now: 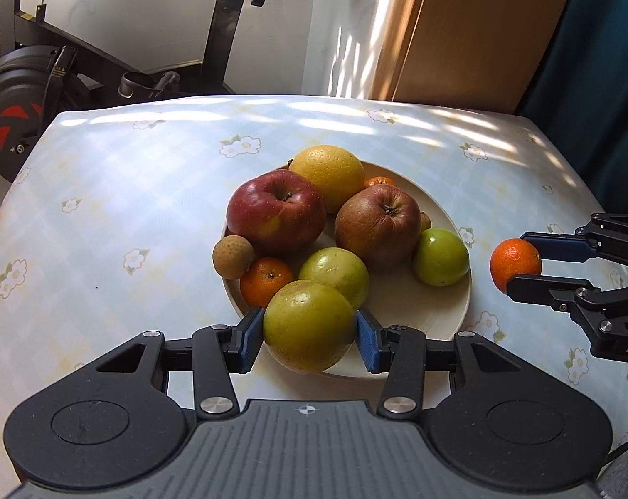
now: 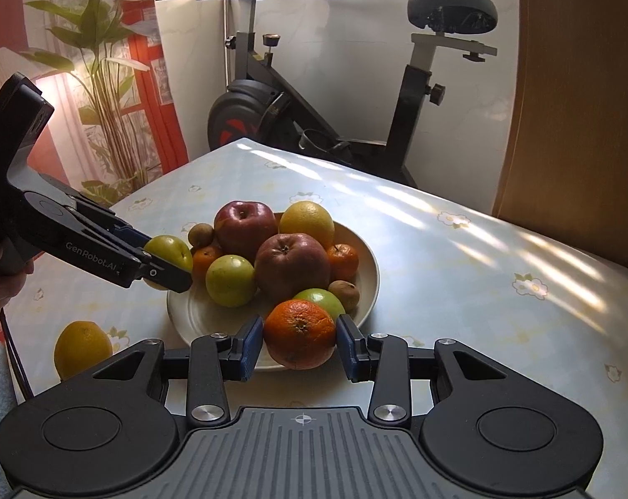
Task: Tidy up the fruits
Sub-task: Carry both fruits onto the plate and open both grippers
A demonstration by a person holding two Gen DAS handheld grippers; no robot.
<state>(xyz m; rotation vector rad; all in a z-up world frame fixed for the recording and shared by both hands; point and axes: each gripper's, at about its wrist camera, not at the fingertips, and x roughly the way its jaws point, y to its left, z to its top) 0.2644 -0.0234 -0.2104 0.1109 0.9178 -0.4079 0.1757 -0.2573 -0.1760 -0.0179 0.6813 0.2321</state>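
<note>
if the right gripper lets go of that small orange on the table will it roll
Probably: the small orange is round, and the tablecloth looks smooth and glossy. Its dimpled skin should grip the right gripper pads well. Likely light for its size.

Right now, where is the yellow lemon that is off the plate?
In the right wrist view, the lemon lies on the table at lower left, beside the plate.

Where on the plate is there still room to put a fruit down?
The plate has bare room along its near right rim, in front of the green fruit and brown apple. The left and back are crowded with the red apple, yellow orange and small fruits. The tablecloth around the plate is bare.
</note>
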